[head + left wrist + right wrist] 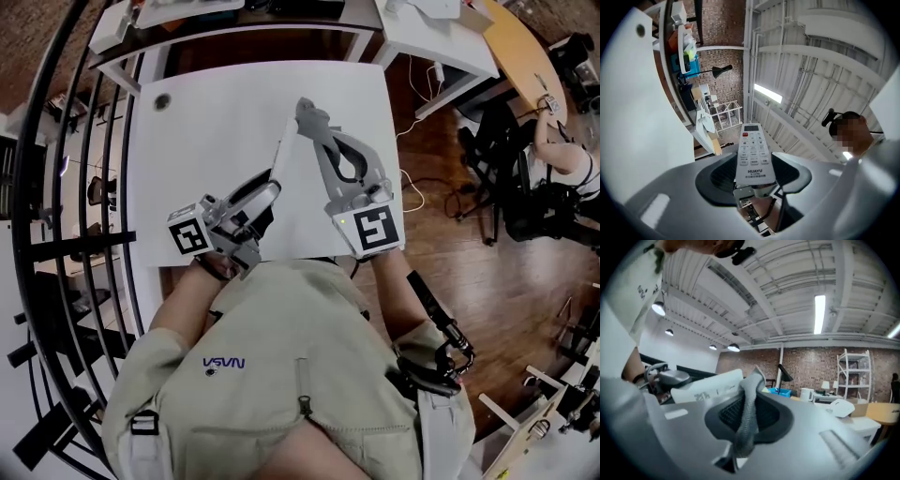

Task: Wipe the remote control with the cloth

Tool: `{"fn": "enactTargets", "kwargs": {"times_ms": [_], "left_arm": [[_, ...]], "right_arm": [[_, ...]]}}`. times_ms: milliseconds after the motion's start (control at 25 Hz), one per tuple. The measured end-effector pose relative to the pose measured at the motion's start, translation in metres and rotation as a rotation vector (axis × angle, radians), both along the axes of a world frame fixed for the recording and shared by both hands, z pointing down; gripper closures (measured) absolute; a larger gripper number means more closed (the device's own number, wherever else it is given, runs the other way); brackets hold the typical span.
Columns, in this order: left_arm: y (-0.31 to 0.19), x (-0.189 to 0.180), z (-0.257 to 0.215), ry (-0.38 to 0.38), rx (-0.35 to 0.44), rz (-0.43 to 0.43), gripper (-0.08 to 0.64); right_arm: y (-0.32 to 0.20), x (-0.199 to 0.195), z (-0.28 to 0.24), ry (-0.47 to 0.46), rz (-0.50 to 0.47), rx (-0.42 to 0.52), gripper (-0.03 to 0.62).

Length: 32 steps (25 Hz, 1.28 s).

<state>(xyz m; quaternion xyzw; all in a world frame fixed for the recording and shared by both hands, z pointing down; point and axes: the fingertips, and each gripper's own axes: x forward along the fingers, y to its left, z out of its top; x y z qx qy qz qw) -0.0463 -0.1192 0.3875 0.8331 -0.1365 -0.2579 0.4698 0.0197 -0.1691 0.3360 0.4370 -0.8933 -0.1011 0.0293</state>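
Two grippers are up over the white table (206, 141), each with something in its grip. The left gripper (270, 192) has its jaws clamped on the lower end of a white remote control (753, 152); the dark ribbed pads press on its two long edges, so the jaws stand fairly wide. The remote control sticks out past the jaws with its button face toward the left gripper view's camera. The brand "HUAYU" is printed below the keys, with a line of smaller print under it that is too small to read. A red button (745, 134) sits at the upper left of the keypad, just below a small display (751, 127).

The right gripper (314, 127) has its jaws nearly together, pinching a grey cloth (747, 411) that runs as a narrow twisted strip between the pads and rises above them.

Seen from the head view, the far end of the remote control comes right beside the cloth; whether they touch cannot be told.

Small blue lettering (225, 364) on the person's beige shirt (281, 394) appears to read "NASA", seen turned round.
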Motion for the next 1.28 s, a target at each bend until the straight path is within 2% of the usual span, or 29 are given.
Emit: {"fn": "enactTargets", "kwargs": {"times_ms": [80,240,440,600,720,840,920,1080,1280], "left_arm": [[0.002,0.004,-0.001,0.020,0.000,0.014,0.319],[0.005,0.010,-0.004,0.039,-0.004,0.018,0.319],[-0.002,0.001,-0.006,0.057,-0.007,-0.021,0.319],[-0.008,-0.012,-0.004,0.066,-0.009,-0.051,0.319],[-0.007,-0.012,-0.005,0.074,-0.005,-0.049,0.319],[-0.001,-0.006,-0.011,0.096,0.005,-0.022,0.319],[0.004,0.002,-0.016,0.115,0.006,0.009,0.319],[0.011,0.011,-0.014,0.097,0.008,0.029,0.319],[0.008,0.006,-0.014,0.097,0.001,0.020,0.319]], "right_arm": [[-0.001,-0.002,-0.016,-0.025,-0.026,0.027,0.565],[0.010,-0.020,-0.017,0.004,-0.113,0.050,0.565],[0.048,-0.044,0.024,0.212,-0.233,-0.038,0.565],[0.077,-0.060,0.041,0.263,-0.324,-0.064,0.565],[0.070,-0.054,0.037,0.199,-0.306,-0.064,0.566],[0.036,-0.033,0.026,0.046,-0.193,-0.104,0.565],[0.016,-0.023,0.020,0.003,-0.146,-0.119,0.565],[0.004,-0.022,0.019,-0.002,-0.145,-0.122,0.565],[0.027,-0.040,0.034,0.077,-0.240,-0.121,0.565]]}}
